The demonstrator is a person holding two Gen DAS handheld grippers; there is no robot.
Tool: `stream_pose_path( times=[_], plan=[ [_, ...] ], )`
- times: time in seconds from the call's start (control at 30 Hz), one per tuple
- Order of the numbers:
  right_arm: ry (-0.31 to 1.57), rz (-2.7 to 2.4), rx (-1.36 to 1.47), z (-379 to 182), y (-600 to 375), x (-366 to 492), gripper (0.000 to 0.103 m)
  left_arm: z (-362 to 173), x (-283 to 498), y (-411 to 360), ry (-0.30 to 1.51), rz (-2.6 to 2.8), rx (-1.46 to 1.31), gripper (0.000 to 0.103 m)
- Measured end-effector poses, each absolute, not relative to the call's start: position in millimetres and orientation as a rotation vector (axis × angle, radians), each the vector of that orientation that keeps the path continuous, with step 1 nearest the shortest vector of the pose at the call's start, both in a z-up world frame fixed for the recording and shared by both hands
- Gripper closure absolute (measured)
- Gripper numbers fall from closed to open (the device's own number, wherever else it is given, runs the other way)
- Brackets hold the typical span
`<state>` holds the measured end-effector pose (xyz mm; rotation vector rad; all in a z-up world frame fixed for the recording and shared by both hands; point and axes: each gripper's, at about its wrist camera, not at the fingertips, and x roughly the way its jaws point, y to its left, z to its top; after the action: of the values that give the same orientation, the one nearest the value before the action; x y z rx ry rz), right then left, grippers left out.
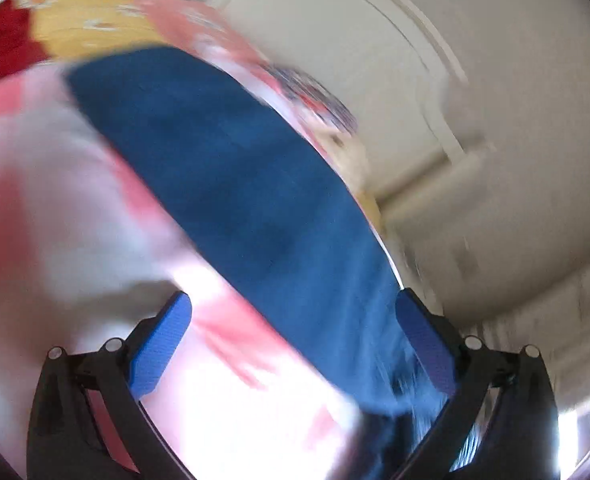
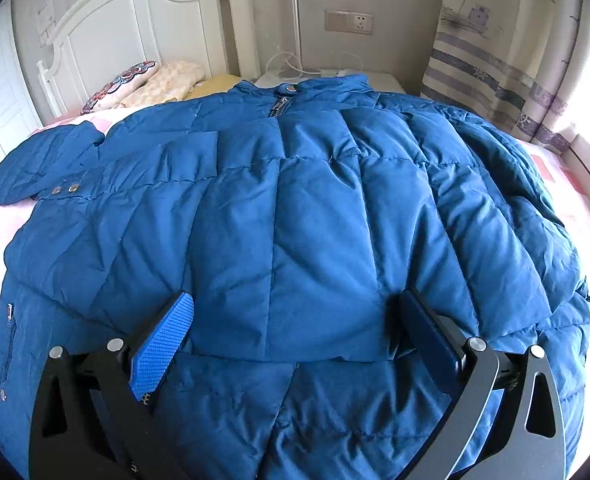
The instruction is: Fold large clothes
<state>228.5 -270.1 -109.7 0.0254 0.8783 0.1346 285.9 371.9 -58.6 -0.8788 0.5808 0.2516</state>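
Observation:
A large blue quilted down jacket (image 2: 295, 208) lies front up on the pink checked bed (image 2: 567, 184), collar toward the headboard. One sleeve lies across it at the left (image 2: 47, 168). My right gripper (image 2: 293, 308) is open and empty, hovering low over the jacket's lower middle. In the blurred left wrist view the jacket (image 1: 231, 176) runs as a blue band across the pink sheet (image 1: 55, 208). My left gripper (image 1: 291, 312) is open, its fingers either side of the jacket's edge, holding nothing.
A white headboard (image 2: 107, 12) and pillows (image 2: 143, 80) stand at the bed's far end. A white bedside table (image 2: 379, 80) and a striped curtain (image 2: 495, 60) are at the right. Red and yellow bedding (image 1: 75, 28) shows in the left wrist view.

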Motion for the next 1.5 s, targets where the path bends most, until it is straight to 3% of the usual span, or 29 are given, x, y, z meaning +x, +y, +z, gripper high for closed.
stream_pose_path(
  times=[0.17,0.23,0.3,0.33,0.43,0.53,0.67,0.77,0.87,0.93,0.97,1.0,1.03,1.1,1.23,1.37,1.5],
  plan=[
    [0.878,0.135,0.028,-109.8,-268.7,230.0,0.004,-65.2,311.7,429.9,0.561,0.304,-0.9,0.006],
    [0.878,0.138,0.032,-109.6,-269.1,230.1,0.004,-65.8,324.9,432.5,0.584,0.336,-0.84,0.024],
    [0.876,0.14,0.037,-108.9,-268.0,230.2,0.004,-69.3,330.8,429.3,0.622,0.35,-0.827,0.087],
    [0.876,0.142,0.039,-108.9,-267.6,230.6,0.004,-70.6,330.1,424.1,0.611,0.284,-0.88,0.095],
    [0.871,0.144,0.046,-108.4,-267.0,230.6,0.004,-39.6,316.0,383.6,0.534,0.258,-0.767,0.098],
    [0.838,0.159,0.091,-104.9,-273.4,226.8,0.005,-1.9,307.4,302.4,0.473,0.113,-0.606,0.098],
    [0.589,0.125,0.371,-83.9,-321.1,197.8,0.005,22.0,297.8,156.5,0.496,-0.197,-0.378,0.098],
    [0.472,0.016,0.539,-81.5,-360.2,181.8,0.005,5.4,289.0,47.2,0.552,-0.343,-0.171,0.097],
    [0.481,-0.028,0.652,-90.7,-379.9,183.1,0.005,-38.9,278.6,-41.5,0.651,-0.447,0.041,0.093],
    [0.508,-0.038,0.682,-95.5,-383.3,188.3,0.005,-77.0,279.1,-80.6,0.779,-0.495,0.149,0.081],
    [0.52,-0.033,0.685,-97.0,-381.7,191.3,0.005,-92.3,275.4,-91.1,0.807,-0.49,0.197,0.059],
    [0.525,-0.029,0.679,-96.8,-379.3,193.2,0.005,-104.1,267.7,-104.1,0.785,-0.474,0.284,0.048],
    [0.526,-0.025,0.674,-96.4,-383.6,193.7,0.005,-104.7,261.7,-111.7,0.768,-0.471,0.331,0.044],
    [0.529,-0.014,0.663,-95.5,-381.0,196.2,0.005,-99.4,256.1,-112.9,0.766,-0.507,0.352,0.018],
    [0.546,-0.015,0.674,-100.2,-385.7,197.8,0.005,-69.9,235.2,-92.1,0.726,-0.52,0.288,0.014],
    [0.549,-0.018,0.674,-102.5,-386.0,195.8,0.005,-47.0,214.7,-47.3,0.637,-0.466,0.144,0.003],
    [0.561,-0.017,0.666,-103.7,-384.3,195.2,0.005,-50.9,225.0,21.3,0.684,-0.274,0.024,0.004]
  ],
)
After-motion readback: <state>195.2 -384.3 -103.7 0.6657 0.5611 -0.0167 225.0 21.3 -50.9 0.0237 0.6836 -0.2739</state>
